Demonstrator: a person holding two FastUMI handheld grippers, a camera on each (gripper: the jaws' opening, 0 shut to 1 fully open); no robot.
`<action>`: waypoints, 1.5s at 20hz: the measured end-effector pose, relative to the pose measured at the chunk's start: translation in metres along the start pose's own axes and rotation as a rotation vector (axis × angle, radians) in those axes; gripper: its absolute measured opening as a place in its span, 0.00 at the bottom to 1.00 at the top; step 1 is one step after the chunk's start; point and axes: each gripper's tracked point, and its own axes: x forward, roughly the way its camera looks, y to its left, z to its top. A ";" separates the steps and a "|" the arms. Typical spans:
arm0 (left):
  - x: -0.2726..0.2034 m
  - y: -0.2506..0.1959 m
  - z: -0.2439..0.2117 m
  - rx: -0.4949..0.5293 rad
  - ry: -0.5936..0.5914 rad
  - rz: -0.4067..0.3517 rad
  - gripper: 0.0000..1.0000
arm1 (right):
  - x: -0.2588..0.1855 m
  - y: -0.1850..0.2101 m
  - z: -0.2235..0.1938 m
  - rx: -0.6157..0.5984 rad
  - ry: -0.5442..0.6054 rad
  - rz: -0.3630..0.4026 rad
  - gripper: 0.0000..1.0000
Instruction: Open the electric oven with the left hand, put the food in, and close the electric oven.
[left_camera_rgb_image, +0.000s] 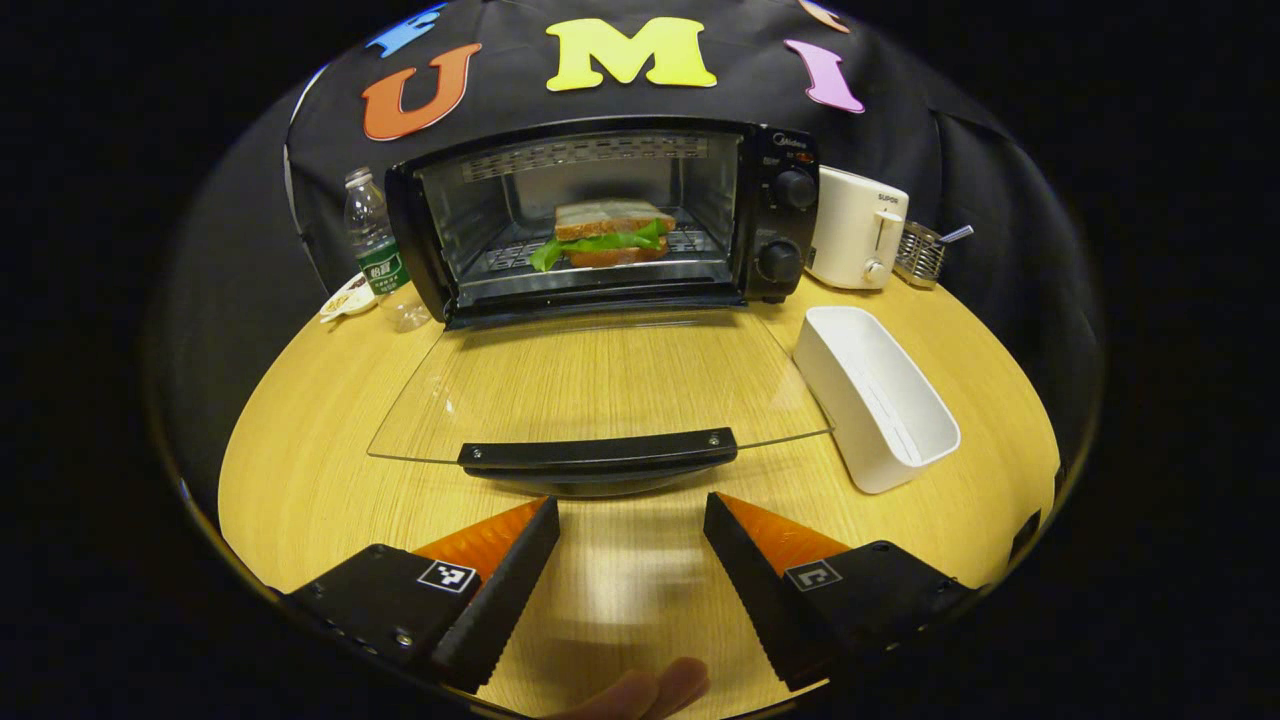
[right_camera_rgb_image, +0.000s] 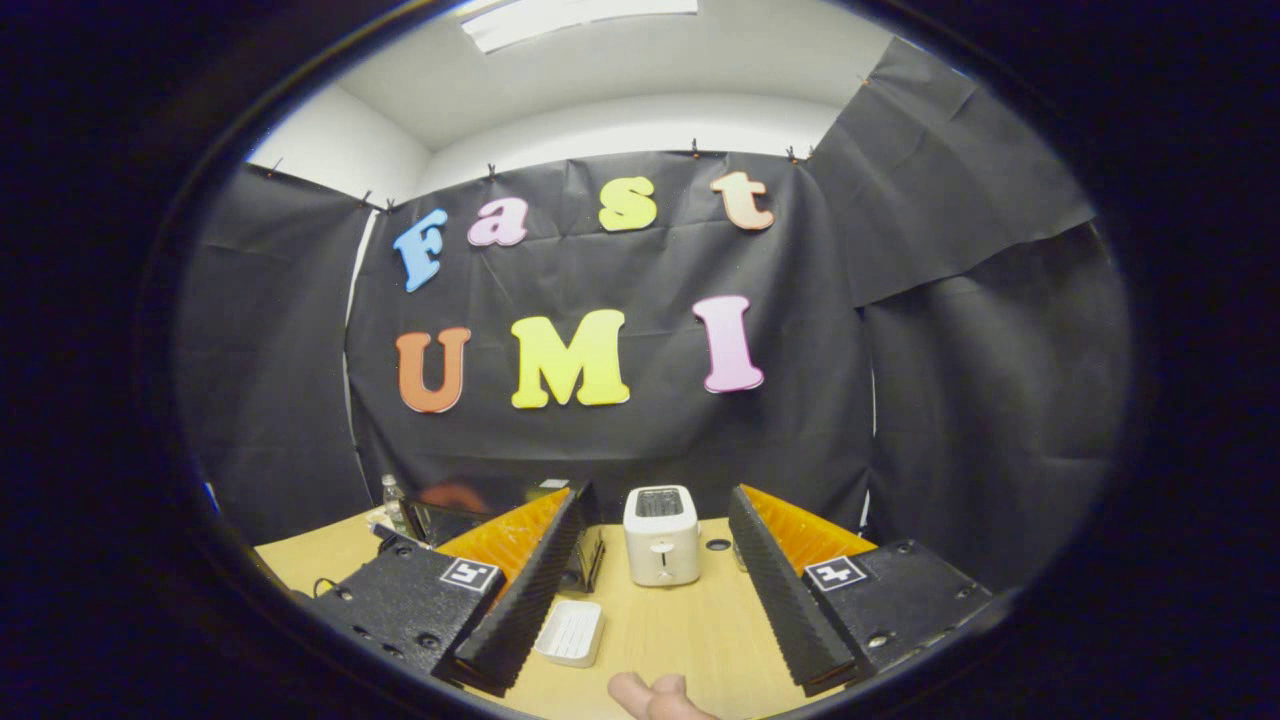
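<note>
Two claws, both spread wide with nothing between the fingers: our left claw (left_camera_rgb_image: 630, 545) hangs just short of the door handle (left_camera_rgb_image: 598, 452), and our right claw (right_camera_rgb_image: 655, 575) points up at the booth wall, away from the work. We can see the sandwich (left_camera_rgb_image: 608, 236) already sitting on the rack inside the electric oven (left_camera_rgb_image: 610, 215), and the glass door (left_camera_rgb_image: 600, 385) lies dropped flat over the tabletop (left_camera_rgb_image: 300, 480). So closing looks like what's left. Our worry: the handle is thin and the door is slick glass, so a shallow pinch could slip and let it slam back down. Swinging wide might also clip the white tray (left_camera_rgb_image: 875, 395) just beside the door.
</note>
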 end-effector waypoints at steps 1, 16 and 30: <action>0.003 0.002 0.000 -0.004 0.007 0.007 0.96 | -0.001 0.000 -0.003 0.002 0.007 0.005 0.96; -0.003 0.011 0.024 -0.042 -0.058 0.004 0.95 | 0.004 0.014 -0.036 0.027 0.097 0.052 0.96; -0.041 0.019 0.103 -0.060 -0.281 0.017 0.96 | 0.000 0.021 -0.041 0.024 0.113 0.025 0.96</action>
